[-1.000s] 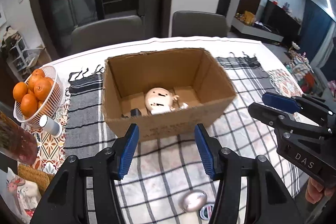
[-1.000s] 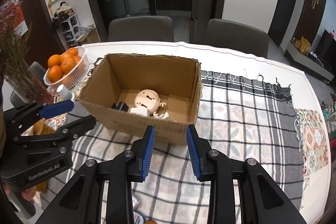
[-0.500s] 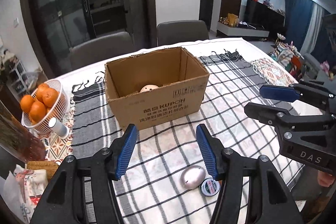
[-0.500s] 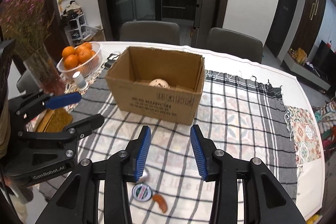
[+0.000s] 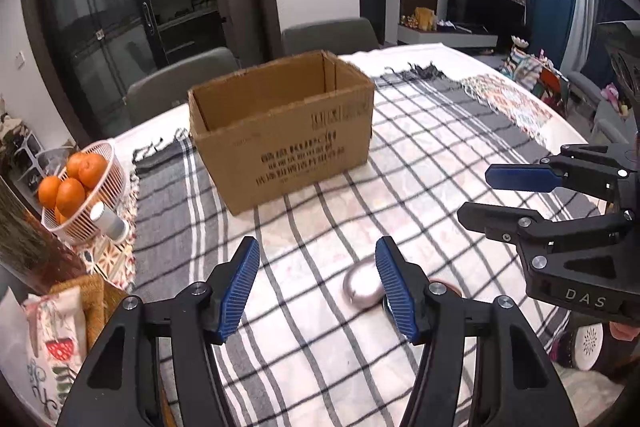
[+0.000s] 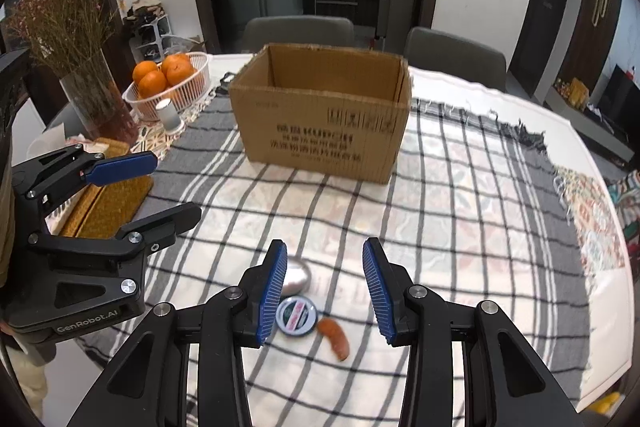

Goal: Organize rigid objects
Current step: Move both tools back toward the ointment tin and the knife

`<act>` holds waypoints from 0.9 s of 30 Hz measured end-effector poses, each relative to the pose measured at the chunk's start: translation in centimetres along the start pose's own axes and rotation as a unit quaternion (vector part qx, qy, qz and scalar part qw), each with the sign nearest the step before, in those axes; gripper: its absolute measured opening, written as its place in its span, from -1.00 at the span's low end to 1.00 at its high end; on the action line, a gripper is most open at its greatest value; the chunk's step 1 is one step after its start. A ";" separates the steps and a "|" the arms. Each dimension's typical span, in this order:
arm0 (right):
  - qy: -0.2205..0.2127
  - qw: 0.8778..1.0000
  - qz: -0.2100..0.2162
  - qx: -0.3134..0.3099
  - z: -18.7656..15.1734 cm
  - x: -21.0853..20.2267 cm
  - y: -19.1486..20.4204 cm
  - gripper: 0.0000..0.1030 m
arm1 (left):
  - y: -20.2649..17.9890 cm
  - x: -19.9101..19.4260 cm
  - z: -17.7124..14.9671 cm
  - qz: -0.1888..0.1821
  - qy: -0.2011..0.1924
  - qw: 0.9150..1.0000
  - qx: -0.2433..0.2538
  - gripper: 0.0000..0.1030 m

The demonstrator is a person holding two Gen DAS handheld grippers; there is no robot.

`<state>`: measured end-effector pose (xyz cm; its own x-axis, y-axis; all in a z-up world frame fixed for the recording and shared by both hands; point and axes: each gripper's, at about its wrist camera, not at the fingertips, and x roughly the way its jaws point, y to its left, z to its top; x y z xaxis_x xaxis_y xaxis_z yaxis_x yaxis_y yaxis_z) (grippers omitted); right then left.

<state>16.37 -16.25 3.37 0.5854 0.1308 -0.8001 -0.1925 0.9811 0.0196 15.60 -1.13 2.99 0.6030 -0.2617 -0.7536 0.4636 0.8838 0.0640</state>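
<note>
The silver oval object (image 6: 295,277), a round tin (image 6: 296,317) and an orange curved piece (image 6: 335,338) lie close together on the checked cloth (image 6: 460,211) of the tabletop, well in front of the cardboard box (image 6: 324,119), probably waiting to be packed into it. The right tongs (image 6: 325,291) hang spread over the tin and piece, holding nothing. The left tongs (image 5: 316,287), equally wide and empty, hover beside the oval, seemingly lined up for pickups.
</note>
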 end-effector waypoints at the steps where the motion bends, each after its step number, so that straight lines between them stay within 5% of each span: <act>1: 0.005 1.000 0.002 0.002 -0.4 0.3 0.1 -0.21 | -0.1 0.2 -0.3 -0.002 0.002 1.000 0.002 0.16; 27: 0.115 0.992 0.044 0.034 -7.4 7.5 0.4 -0.20 | -2.3 6.8 -6.3 -0.056 0.104 0.992 0.044 0.16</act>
<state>14.85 -15.96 -7.11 0.3714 0.1874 -0.9094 -0.1772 0.9757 0.1286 14.55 -2.52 -6.40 0.4021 -0.2622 -0.8773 0.5797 0.8145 0.0222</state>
